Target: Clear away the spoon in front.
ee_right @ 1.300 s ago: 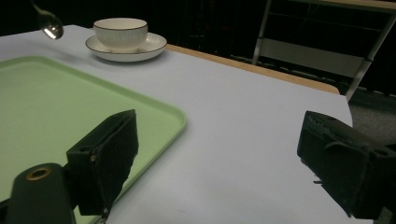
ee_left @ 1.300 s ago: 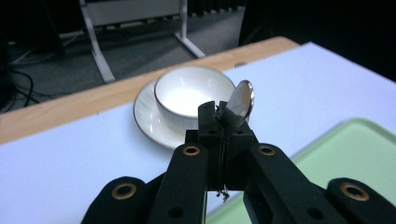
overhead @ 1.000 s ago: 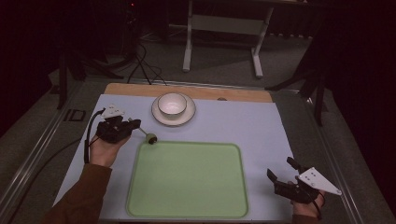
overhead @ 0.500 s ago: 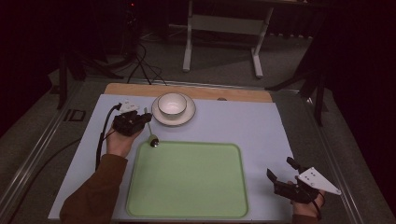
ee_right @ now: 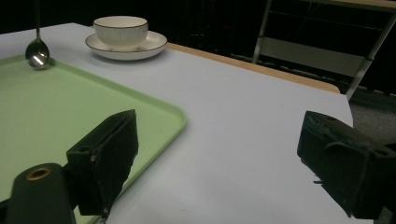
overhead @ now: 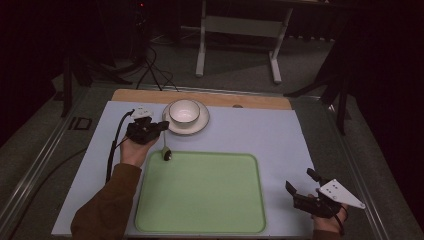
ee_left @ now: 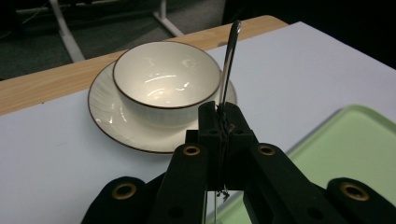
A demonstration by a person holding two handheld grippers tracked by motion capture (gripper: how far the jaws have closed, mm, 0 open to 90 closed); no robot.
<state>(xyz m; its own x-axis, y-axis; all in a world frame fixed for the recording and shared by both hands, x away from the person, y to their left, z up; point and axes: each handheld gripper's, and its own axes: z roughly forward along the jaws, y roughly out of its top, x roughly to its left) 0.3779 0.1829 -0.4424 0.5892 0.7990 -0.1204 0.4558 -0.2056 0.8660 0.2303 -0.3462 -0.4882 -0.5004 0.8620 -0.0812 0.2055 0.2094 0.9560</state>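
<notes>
My left gripper (overhead: 161,127) is shut on the thin handle of a metal spoon (overhead: 166,153), just left of a white bowl (overhead: 184,111) on its saucer (overhead: 201,123). The spoon hangs down, its round end at the far left corner of the green tray (overhead: 200,200). In the left gripper view the jaws (ee_left: 219,111) pinch the spoon handle (ee_left: 229,51), which rises in front of the bowl (ee_left: 166,84). My right gripper (overhead: 300,180) is open and holds nothing, low over the table right of the tray. From the right gripper (ee_right: 224,158) I see the spoon's round end (ee_right: 37,53) and the bowl (ee_right: 120,27).
A pale blue mat (overhead: 270,135) covers the table, with a wooden strip (overhead: 250,100) along its far edge. A black cable (overhead: 116,145) trails from the left gripper. A metal stand (overhead: 240,30) is on the floor beyond the table.
My left gripper has carried the spoon to the right, closer to the bowl and saucer, and the spoon's round end is now at the tray's corner. The right gripper has stayed put.
</notes>
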